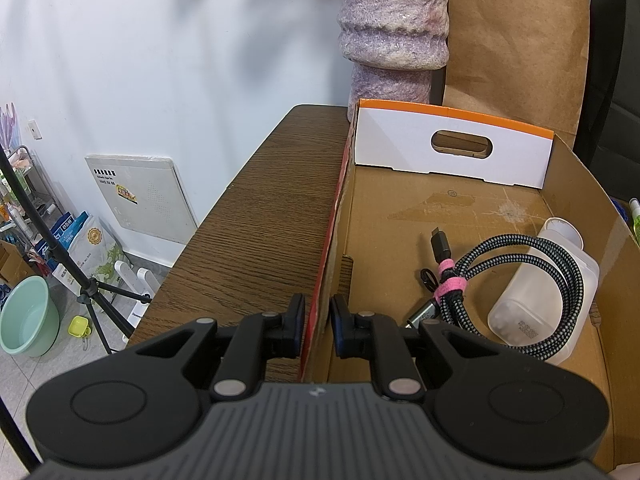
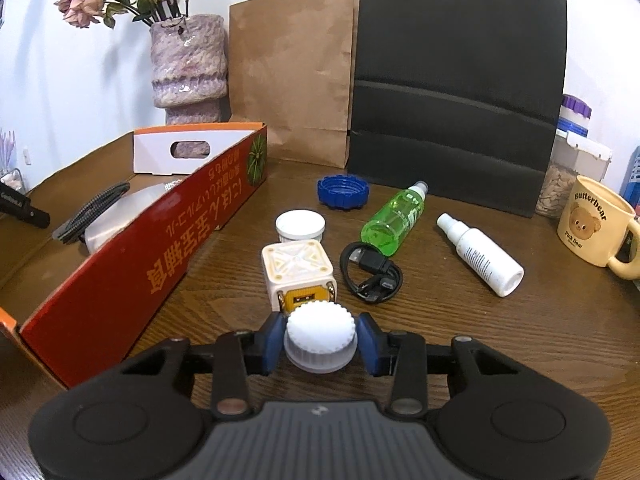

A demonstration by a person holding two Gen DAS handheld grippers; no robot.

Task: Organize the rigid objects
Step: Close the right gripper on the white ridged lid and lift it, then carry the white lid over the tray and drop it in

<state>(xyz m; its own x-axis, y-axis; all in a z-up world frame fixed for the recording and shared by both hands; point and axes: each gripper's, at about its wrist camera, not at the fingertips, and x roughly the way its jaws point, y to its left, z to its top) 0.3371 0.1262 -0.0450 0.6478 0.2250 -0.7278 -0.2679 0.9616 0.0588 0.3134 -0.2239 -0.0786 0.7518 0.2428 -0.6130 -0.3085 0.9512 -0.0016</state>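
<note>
My right tool [image 2: 321, 340] is clamped on a white ribbed plastic cap [image 2: 320, 334], sitting low over the dark wood-grain bench [image 2: 460, 320]. Just ahead of it is a cream cube-shaped gadget [image 2: 298, 270], with a coiled black USB cable [image 2: 372, 272] a bit to its right. My left tool [image 1: 318, 326] is pinched on the red side wall of the open cardboard box [image 1: 326, 240]. Down left of it there's tiled floor [image 1: 52, 368] and a mint green basin [image 1: 26, 316] by a white wall [image 1: 140, 40].

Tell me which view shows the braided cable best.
Left wrist view: the braided cable lies coiled in the cardboard box, fully visible with its pink tie. The right wrist view shows only a sliver of it behind the box wall.
</note>
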